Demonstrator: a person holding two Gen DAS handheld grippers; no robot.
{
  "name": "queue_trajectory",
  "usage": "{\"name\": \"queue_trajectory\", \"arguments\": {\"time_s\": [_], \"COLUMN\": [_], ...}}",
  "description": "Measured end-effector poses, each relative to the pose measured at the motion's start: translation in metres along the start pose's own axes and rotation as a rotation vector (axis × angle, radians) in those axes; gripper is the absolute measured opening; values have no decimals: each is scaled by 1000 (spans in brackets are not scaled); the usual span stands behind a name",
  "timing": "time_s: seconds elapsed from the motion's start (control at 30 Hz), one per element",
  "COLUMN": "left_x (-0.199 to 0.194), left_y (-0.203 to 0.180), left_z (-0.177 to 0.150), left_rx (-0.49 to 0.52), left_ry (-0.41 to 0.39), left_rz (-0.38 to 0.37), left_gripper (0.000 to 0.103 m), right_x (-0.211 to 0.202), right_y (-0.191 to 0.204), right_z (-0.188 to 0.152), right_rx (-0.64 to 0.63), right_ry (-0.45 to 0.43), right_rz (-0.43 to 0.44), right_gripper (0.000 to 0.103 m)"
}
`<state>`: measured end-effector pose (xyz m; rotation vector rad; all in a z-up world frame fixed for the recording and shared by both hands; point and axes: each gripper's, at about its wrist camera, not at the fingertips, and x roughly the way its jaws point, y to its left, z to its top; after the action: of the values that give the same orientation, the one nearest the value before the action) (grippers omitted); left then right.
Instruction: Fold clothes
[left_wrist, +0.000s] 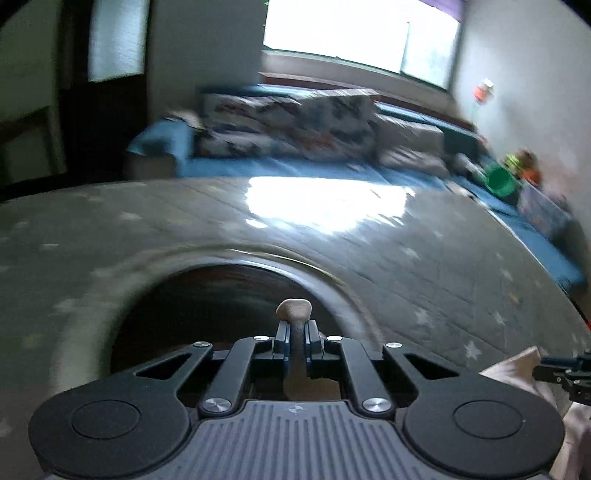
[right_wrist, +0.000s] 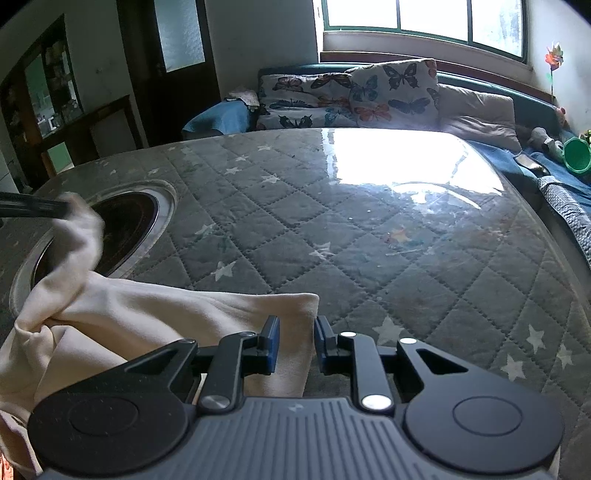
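Both tongs, left (left_wrist: 295, 334) and right (right_wrist: 296, 341), are built of black linkage arms, silver screws, blue-edged pads, round black discs and ribbed grey housing.

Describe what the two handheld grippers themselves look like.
Left gripper and right gripper look identical: matte black linkage arms with silver pivot screws, two round black discs flanking a ribbed grey body bearing a small crosshair mark, and black fingers with blue pads. No cables or sleeves visible.

Daylight is pouring in from the wide, overexposed window (right_wrist: 424, 22) at the back, blowing out to white. Glare is pooling on the glossy grey quilted star-print bench top (right_wrist: 388, 162). Left wrist view is smearing with motion blur across the butterfly-print cushions (left_wrist: 288, 122); right wrist view is staying sharp. Fisheye bending is curving the edges, corners are vignetting dark.
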<state>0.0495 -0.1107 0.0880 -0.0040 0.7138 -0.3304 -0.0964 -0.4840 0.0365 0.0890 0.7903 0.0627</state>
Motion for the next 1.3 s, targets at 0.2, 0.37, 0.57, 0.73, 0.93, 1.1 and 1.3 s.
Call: {"name": "queue_trajectory", "arguments": {"time_s": [0.2, 0.37, 0.57, 0.73, 0.93, 1.1, 1.3], "left_x": [-87, -96, -78, -83, -50, -5, 18], "left_y": [55, 83, 100, 73, 19, -8, -18], "left_z": [-18, -50, -62, -42, -32, -29, -42], "left_rx": [-79, -73, -124, -77, 32, 82, 101], "left_ry": [-73, 75, 188, 107, 113, 169, 219], "left_rz": [124, 227, 238, 140, -87, -119, -143], "left_gripper": [8, 10, 28, 45, 47, 47, 46], "right_x": [-1, 1, 1, -1, -1, 1, 7], "right_y": [1, 1, -3, -5, -7, -8, -11], "right_z": [0, 0, 0, 1, 2, 3, 4], "right_rx": [-2, -6, 0, 4, 18, 12, 20], "right_ry": [-9, -9, -5, -7, -4, -5, 2], "right_rz": [-3, -5, -11, -5, 27, 41, 52], "right_gripper": [20, 20, 20, 20, 25, 26, 26]}}
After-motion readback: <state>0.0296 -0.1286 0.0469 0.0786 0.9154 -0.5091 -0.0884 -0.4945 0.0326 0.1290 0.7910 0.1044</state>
